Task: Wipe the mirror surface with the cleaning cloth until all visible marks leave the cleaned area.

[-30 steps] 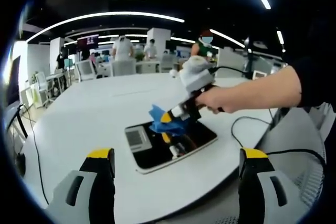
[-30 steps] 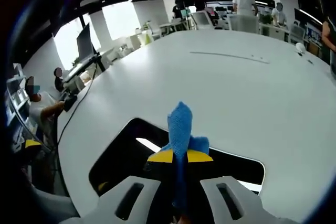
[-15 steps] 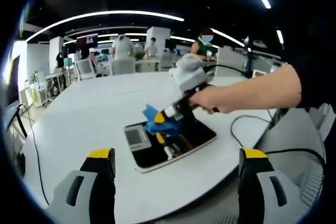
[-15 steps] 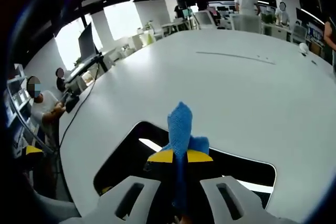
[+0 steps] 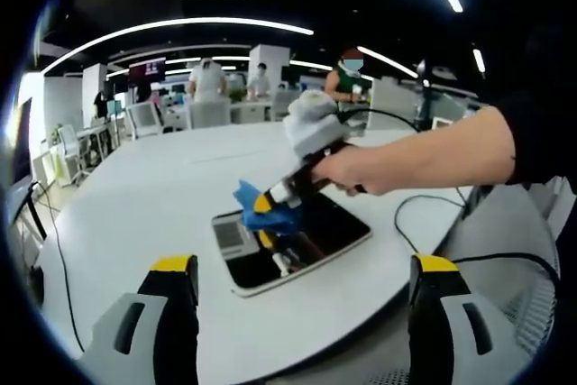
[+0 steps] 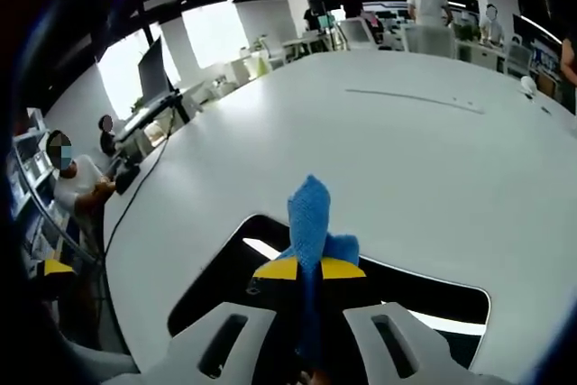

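Note:
A dark rectangular mirror (image 5: 293, 245) with a white frame lies flat on the white table (image 5: 135, 214). In the left gripper view a person's hand holds my right gripper (image 5: 263, 206) down against the mirror's left part, shut on a blue cleaning cloth (image 5: 254, 201). In the right gripper view that cloth (image 6: 309, 223) stands pinched between the yellow-tipped jaws of the right gripper (image 6: 309, 268), over the mirror (image 6: 225, 277). My left gripper (image 5: 302, 268) hangs open in front of the table's near edge, nothing between its fingers.
A black cable (image 5: 424, 214) runs over the table right of the mirror. Desks, monitors and several people stand at the far side of the room. A seated person (image 6: 72, 188) is beyond the table's left edge in the right gripper view.
My right gripper has slid the blue cloth leftward across the mirror. The left gripper has stayed where it was, open.

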